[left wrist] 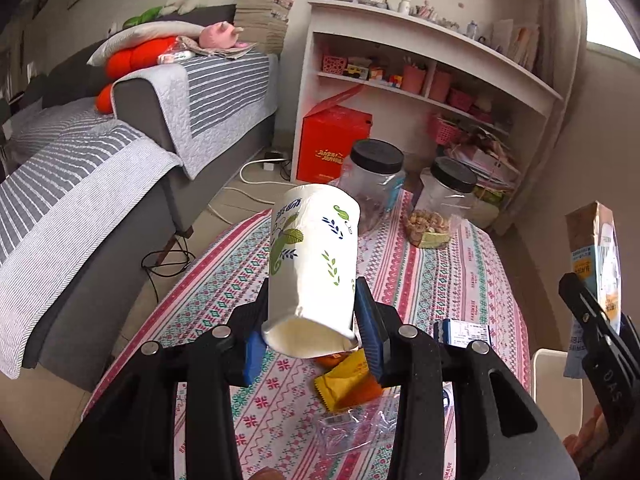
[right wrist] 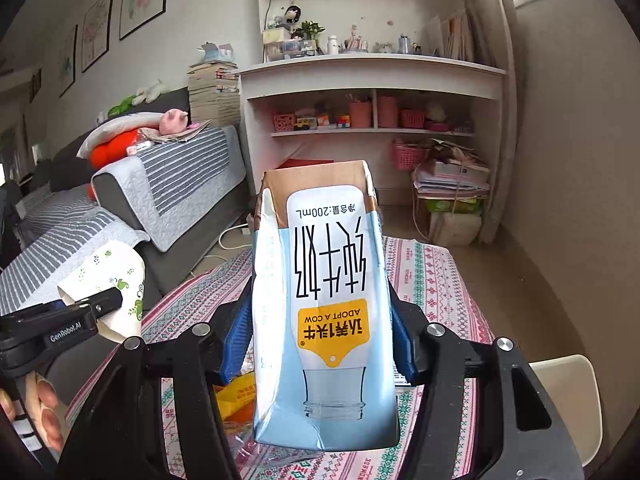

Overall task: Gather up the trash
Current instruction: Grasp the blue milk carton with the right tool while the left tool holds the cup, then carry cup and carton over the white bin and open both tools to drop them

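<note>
With our left hand-held gripper pinching the squashed paper cup and our right hand-held gripper clamping the upturned milk carton above the desk, dregs may drip or the cup slip.

We look from each wrist down along its jaws, close over the counter — both views share the white bookshelf and sofa.
</note>
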